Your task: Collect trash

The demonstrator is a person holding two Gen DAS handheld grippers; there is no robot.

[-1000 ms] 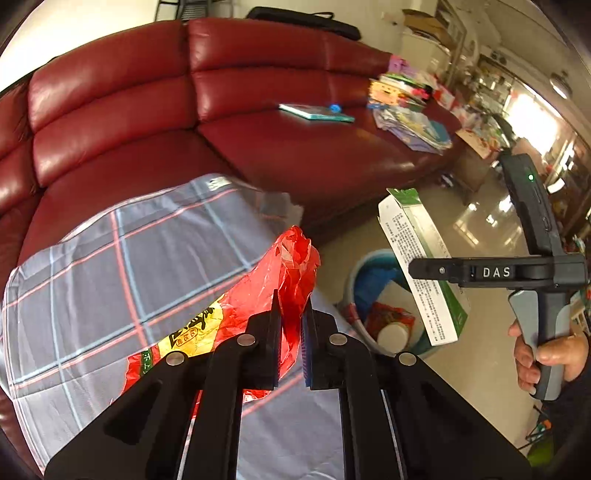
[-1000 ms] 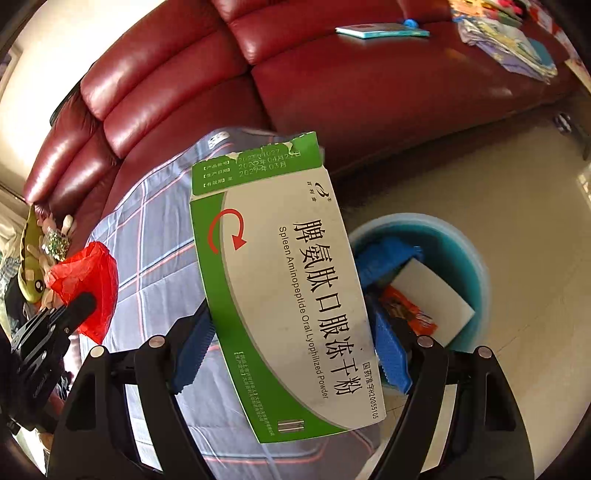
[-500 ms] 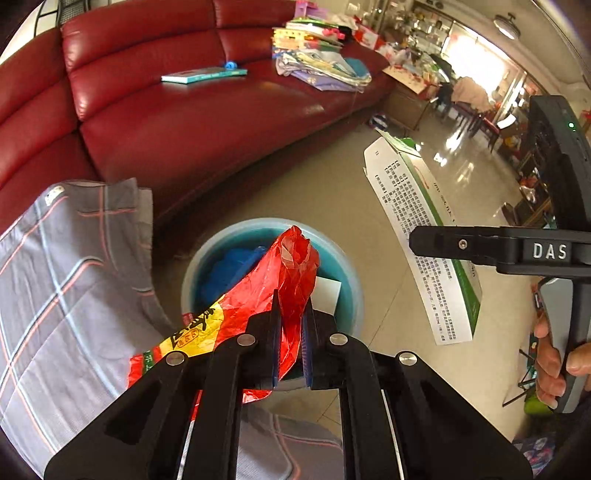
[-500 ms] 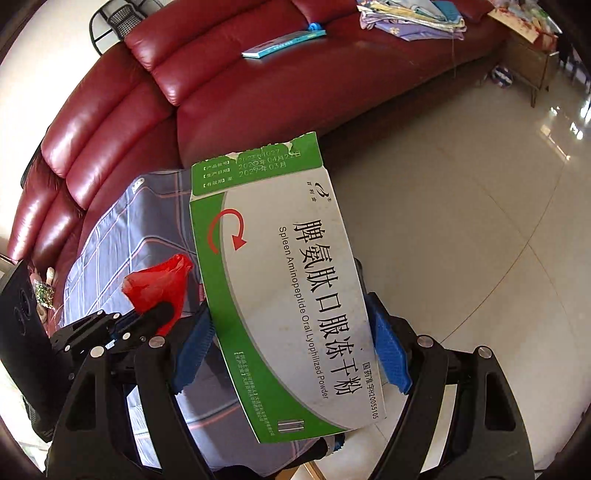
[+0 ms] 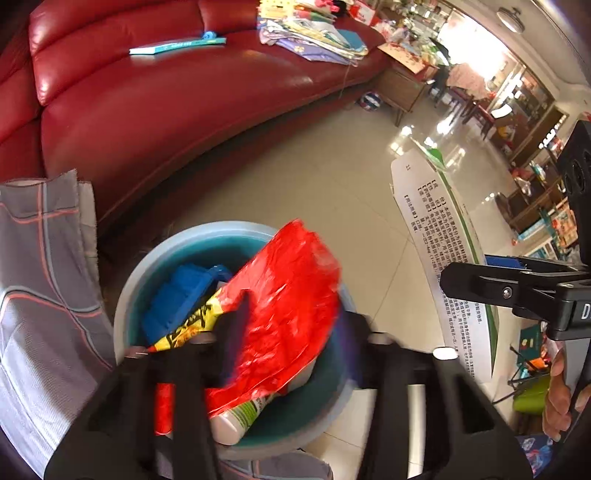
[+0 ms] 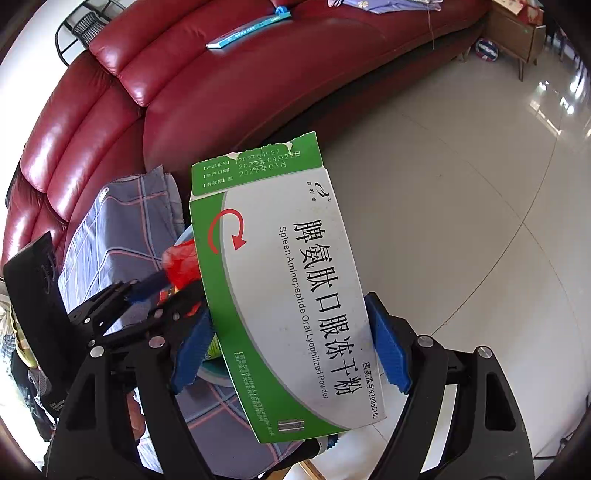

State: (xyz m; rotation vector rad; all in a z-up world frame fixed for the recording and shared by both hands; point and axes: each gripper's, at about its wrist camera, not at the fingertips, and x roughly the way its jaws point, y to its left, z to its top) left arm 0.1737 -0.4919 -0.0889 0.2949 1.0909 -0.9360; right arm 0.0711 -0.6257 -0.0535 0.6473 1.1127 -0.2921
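Red snack wrapper [image 5: 284,306] slanting over the blue bin [image 5: 155,254], long axis running from its yellow-printed end at lower left up to a crumpled red end at upper right, lower part draped onto a white tube [image 5: 236,417] lying in the bin. Left gripper [image 5: 291,325] just sprung apart, jaws wide and motion-blurred, wrapper loose between them with no pad pressing on it. In the right wrist view, only a red scrap of that wrapper [image 6: 181,262] peeking out beside the box.

Green-and-white medicine box [image 6: 295,295] clamped across its width by the right gripper [image 6: 291,354], blue pads [image 6: 388,354] tight on both long edges; long axis pointing away from the camera and leaning left, torn green flap at the far end. Same box [image 5: 443,251] seen from the left wrist, off to the right of the bin over the floor, back panel of small print facing the camera.

Bin contents mostly covered: a blue lump [image 5: 184,299] showing, little else readable. A hand [image 5: 557,398] cut off at the frame edge.

Pale glossy floor tiles [image 6: 443,184], red leather sofa [image 5: 166,103] with a thin book [image 5: 177,45] and a heap of papers [image 5: 314,33], grey plaid cloth [image 5: 40,295] just beside the bin.
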